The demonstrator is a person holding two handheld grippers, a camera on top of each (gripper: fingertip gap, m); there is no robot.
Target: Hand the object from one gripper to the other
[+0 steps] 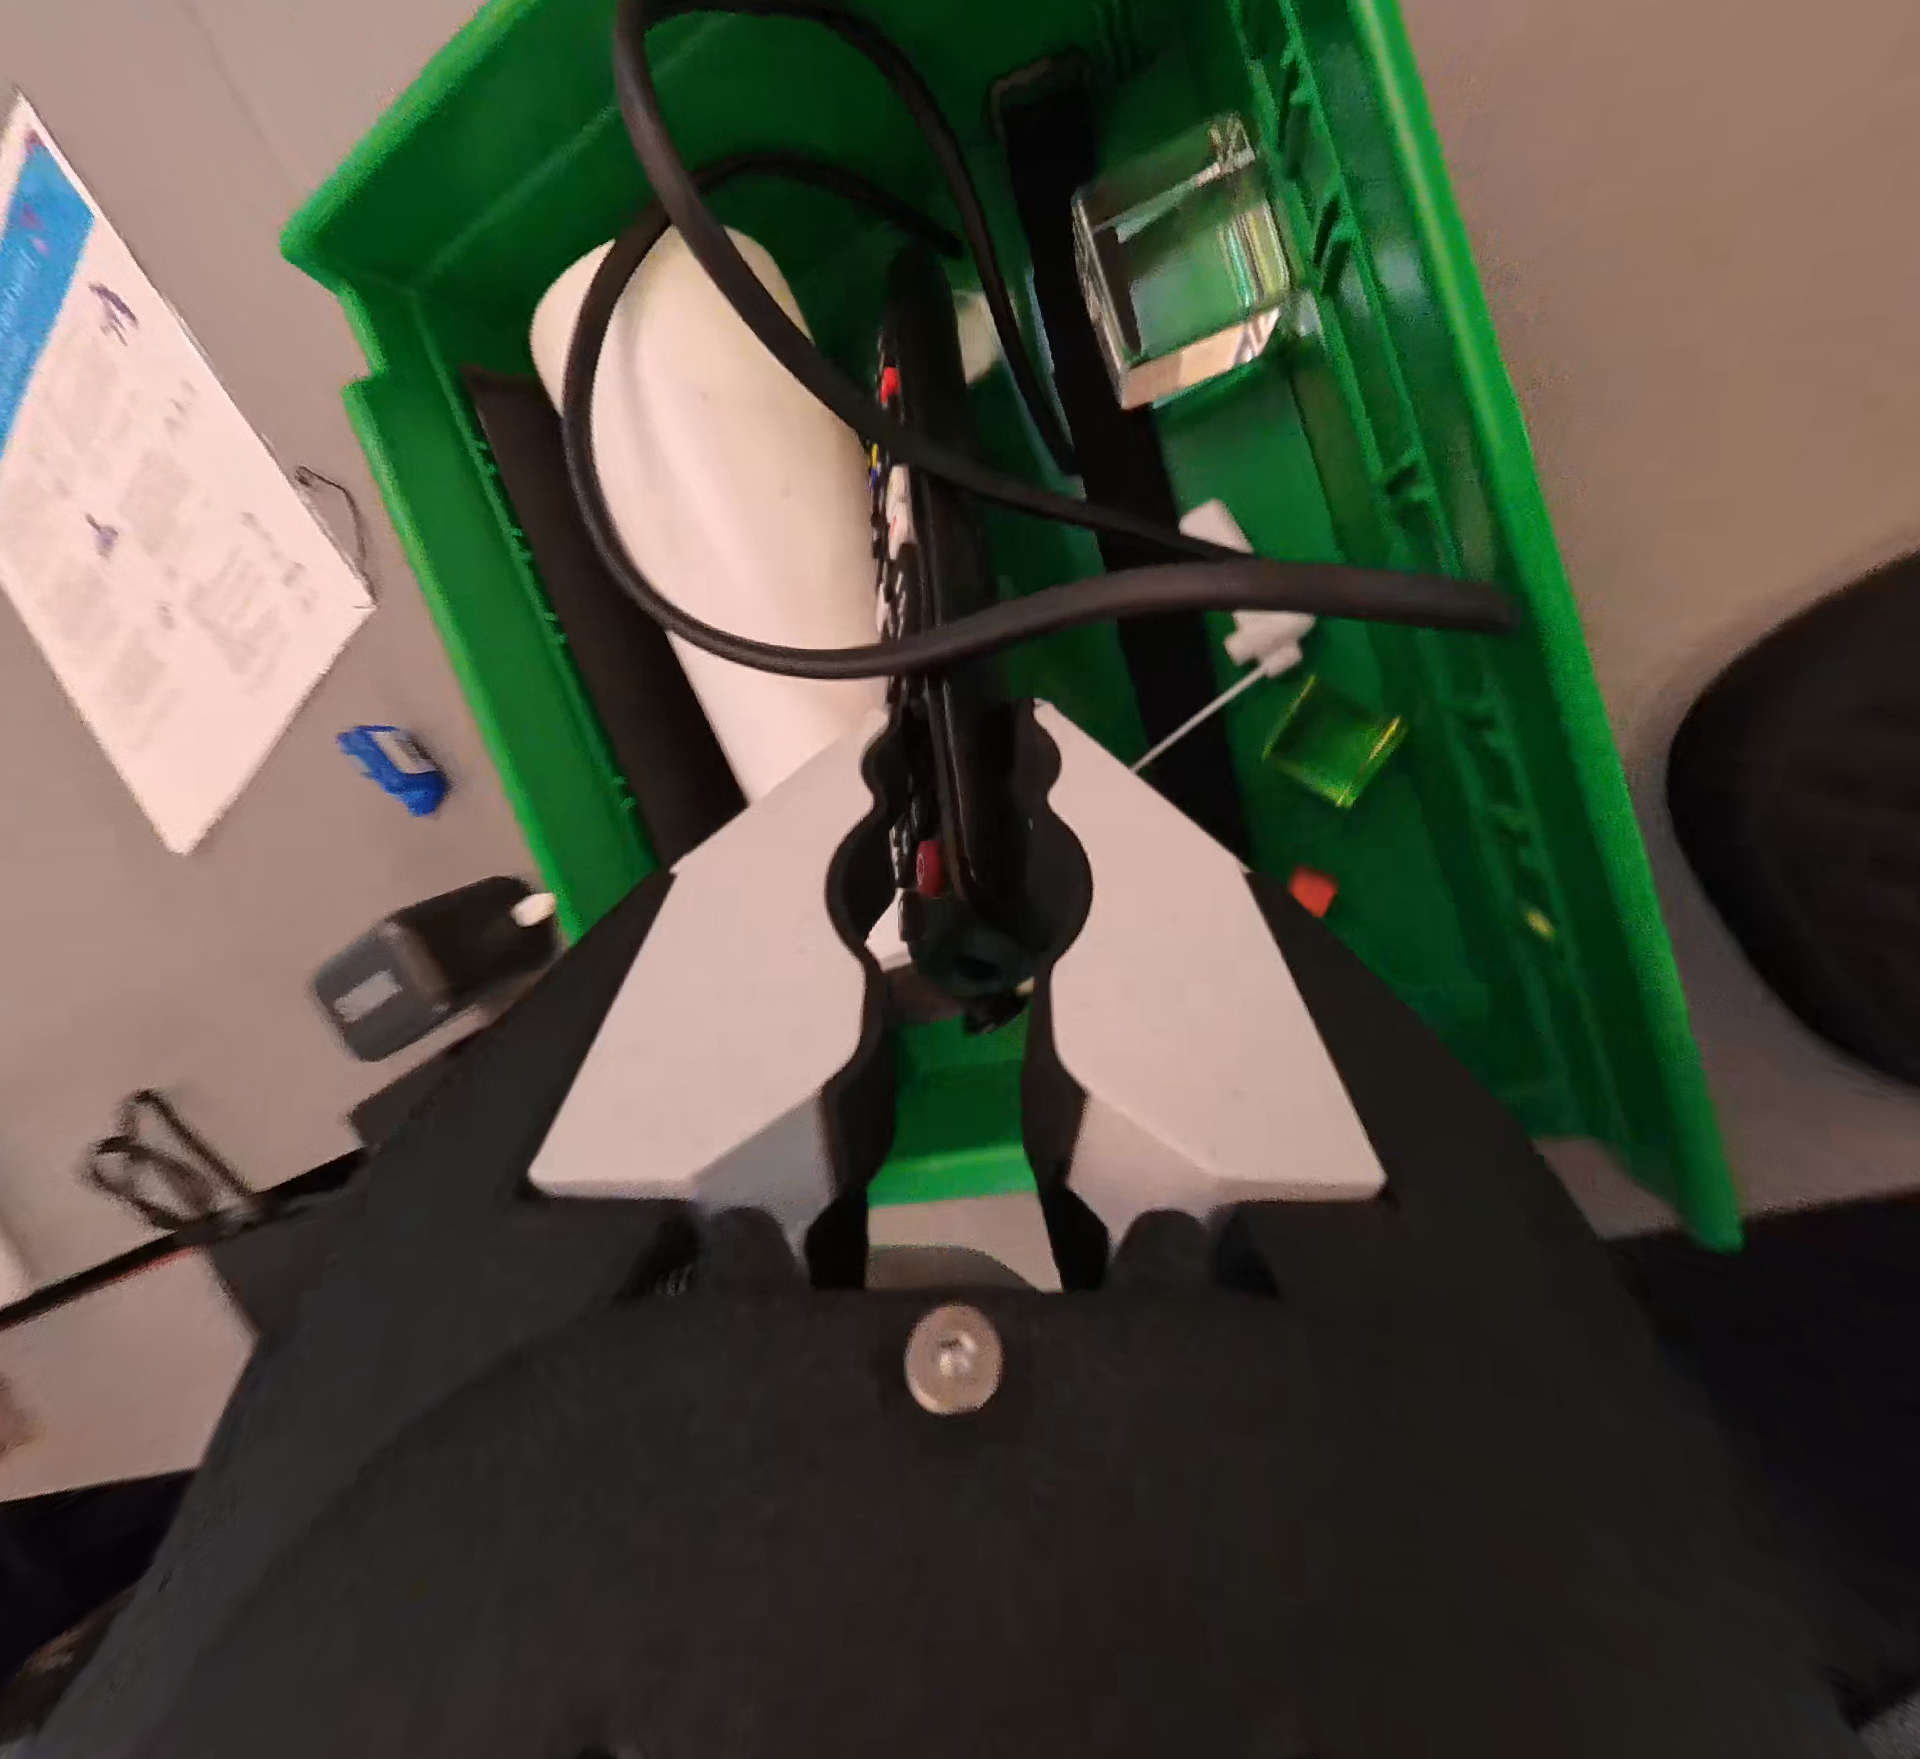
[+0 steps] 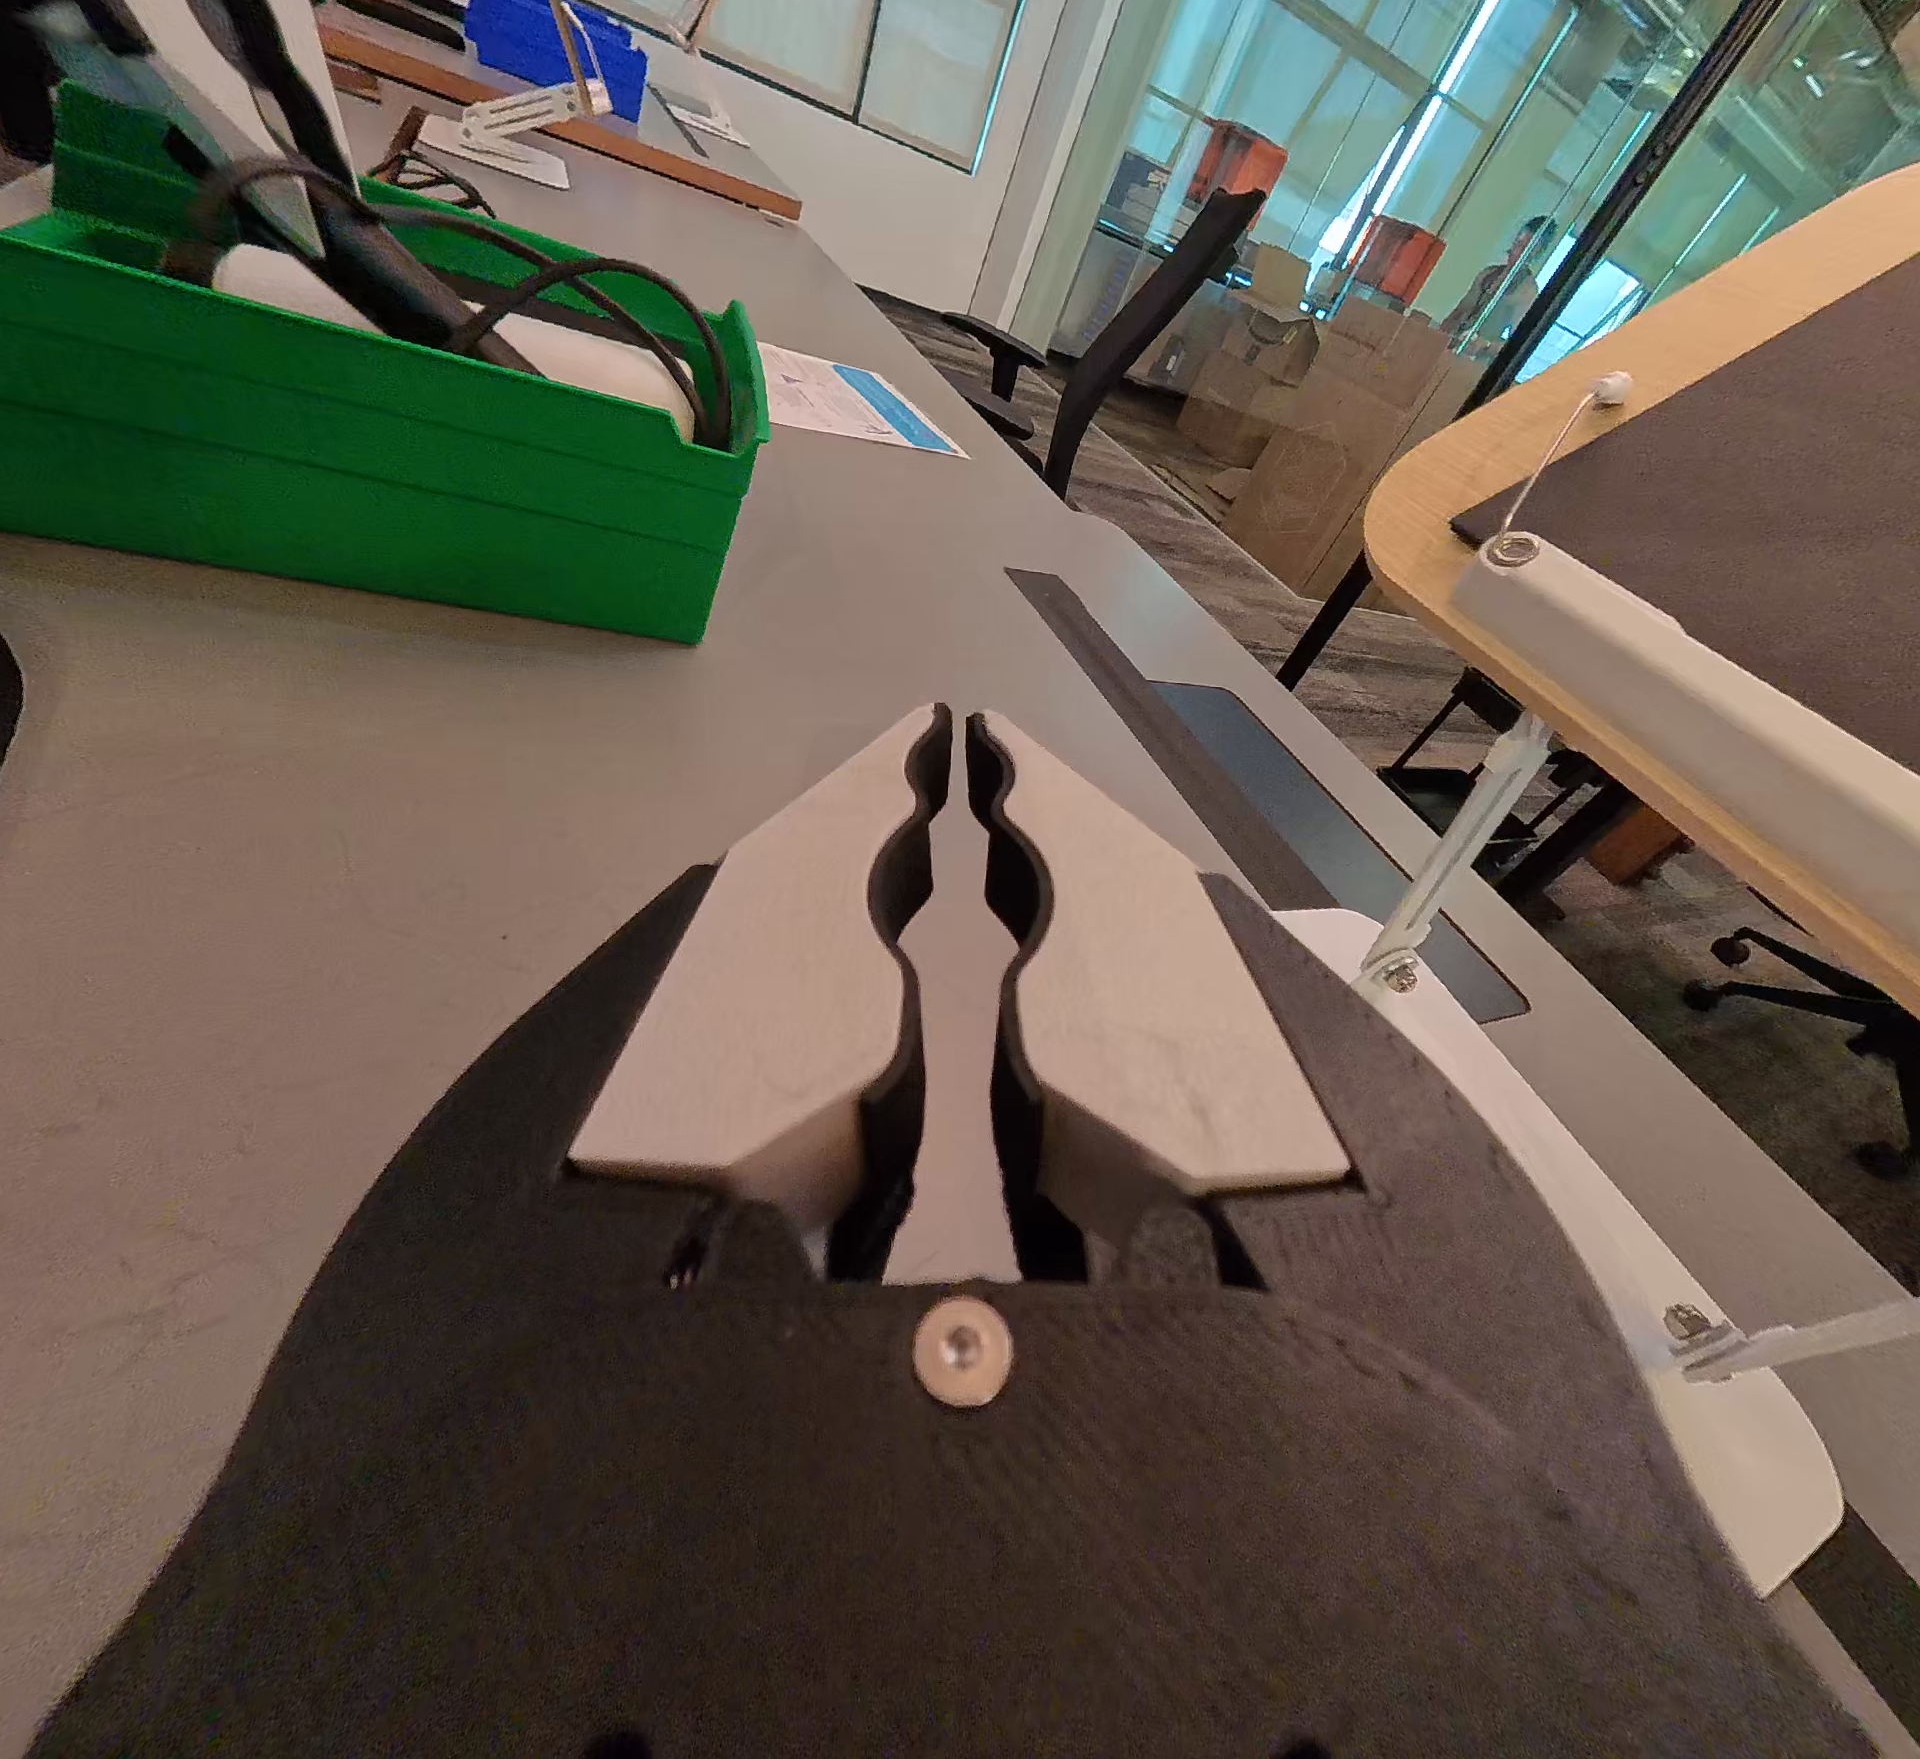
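Your left gripper (image 1: 951,743) is closed on the near end of a black remote control (image 1: 930,629), pinched edge-on between the two fingers while it lies inside the green bin (image 1: 499,182). A black cable (image 1: 665,556) loops across the remote just ahead of the fingertips, and a white cylinder (image 1: 717,462) lies alongside, touching or nearly touching the remote on its left. A clear block (image 1: 1184,265) sits farther right in the bin, apart from the grip. Your right gripper (image 2: 958,722) is pressed nearly together with nothing in it, resting low over the grey table (image 2: 312,826), well apart from the bin. Judged step: pickup, handover not yet started. Next move calls for lifting the remote out from under the cable without dragging it, then spreading the right fingers and bringing them to the remote's free end.
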